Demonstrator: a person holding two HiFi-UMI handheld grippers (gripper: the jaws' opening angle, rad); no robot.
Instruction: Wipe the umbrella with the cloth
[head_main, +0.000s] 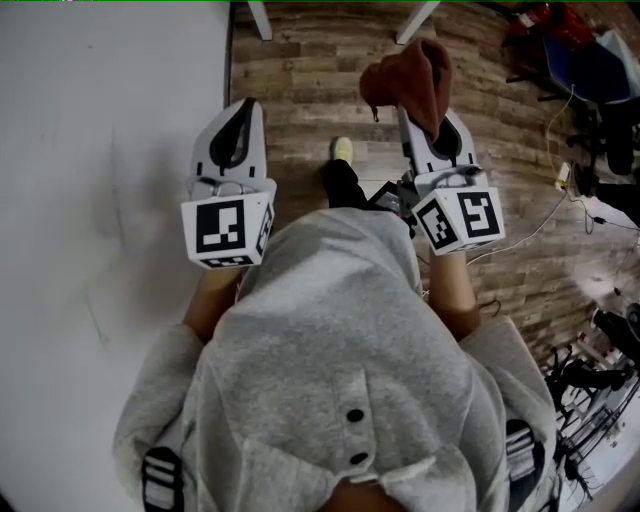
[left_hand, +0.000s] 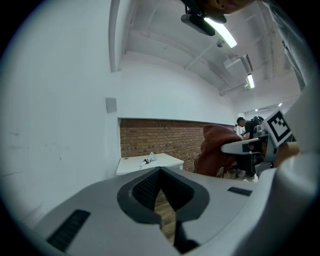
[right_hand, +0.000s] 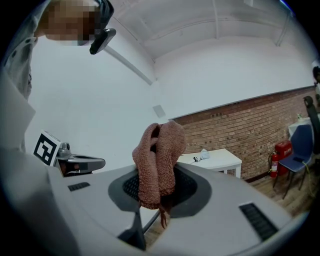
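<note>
The right gripper (right_hand: 157, 175) holds the brown cloth (right_hand: 159, 157). Its jaws are closed on the lower part of the cloth, and the rest of the cloth stands up above them in a folded bunch, with a thin thread hanging under the jaws. The left gripper (head_main: 243, 112) has its jaws fully together, and nothing is between them. In the head view both grippers point forward, side by side and well apart, in front of the person's grey hooded top (head_main: 340, 360). The left gripper is just beside the straight edge where the white wall (head_main: 100, 130) meets the wooden floor (head_main: 300, 70); on this side there is almost no free room. Between the two grippers the floor is open, with only the tip of one shoe (head_main: 342, 149) on it. Farther ahead two white table legs (head_main: 259, 18) come in at the upper border of this view. To the right of the right gripper the floor is crowded with cables and dark equipment (head_main: 600, 90). The right gripper view shows a white tabletop (right_hand: 217, 159) against a brick wall (right_hand: 240, 127), with a small pale thing lying on it that I cannot identify. Open floor lies between its right edge and a red fire extinguisher (right_hand: 274, 162), and beyond that stands a blue chair (right_hand: 300, 142).
</note>
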